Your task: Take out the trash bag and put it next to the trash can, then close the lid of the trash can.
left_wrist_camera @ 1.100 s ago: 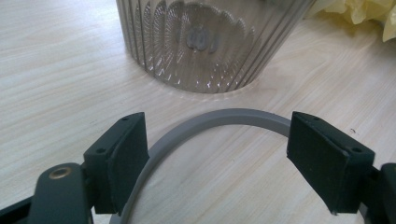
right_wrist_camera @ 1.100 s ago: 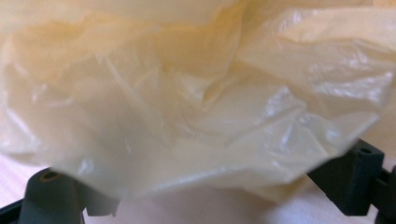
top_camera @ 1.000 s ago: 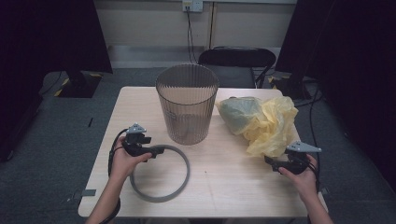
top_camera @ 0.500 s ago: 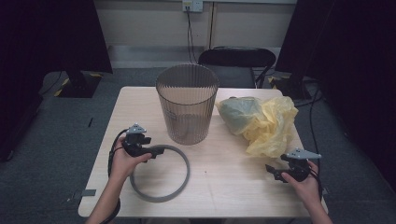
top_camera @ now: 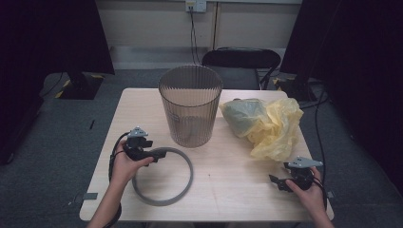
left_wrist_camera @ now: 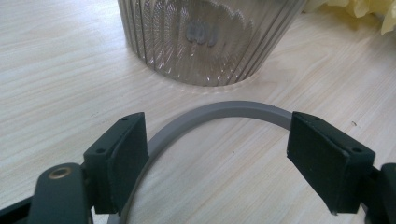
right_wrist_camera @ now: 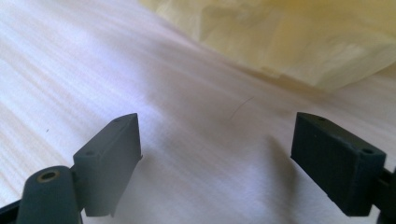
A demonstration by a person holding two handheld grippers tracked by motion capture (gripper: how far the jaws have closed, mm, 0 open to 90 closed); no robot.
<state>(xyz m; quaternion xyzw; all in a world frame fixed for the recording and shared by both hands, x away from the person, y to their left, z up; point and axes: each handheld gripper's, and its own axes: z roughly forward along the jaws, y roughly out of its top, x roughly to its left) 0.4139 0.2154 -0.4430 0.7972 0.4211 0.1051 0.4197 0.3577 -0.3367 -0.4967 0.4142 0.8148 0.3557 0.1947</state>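
Observation:
A ribbed, see-through waste bin (top_camera: 190, 107) stands upright at the middle of the light wooden table (top_camera: 237, 194). In front of it a grey ring (top_camera: 164, 176) lies flat. My left gripper (top_camera: 160, 153) rests at the ring's far-left edge. In the left gripper view its jaws stand wide apart over the ring's arc (left_wrist_camera: 224, 109), and the pads do not press it. The bin's base (left_wrist_camera: 201, 42) is just beyond. A crumpled yellow plastic bag (top_camera: 268, 124) lies at the right. My right gripper (top_camera: 276, 181) is open and holds nothing, hovering low over bare wood with the bag (right_wrist_camera: 289, 37) ahead.
A black chair (top_camera: 240, 59) stands behind the table's far edge. Cables trail from both grippers, and one hangs from a wall socket (top_camera: 196, 5). Grey carpet surrounds the table. Dark curtains hang at both sides.
My right gripper has drawn back from the yellow bag toward the table's near edge and sunk a little. The left gripper, ring and bin have stayed put.

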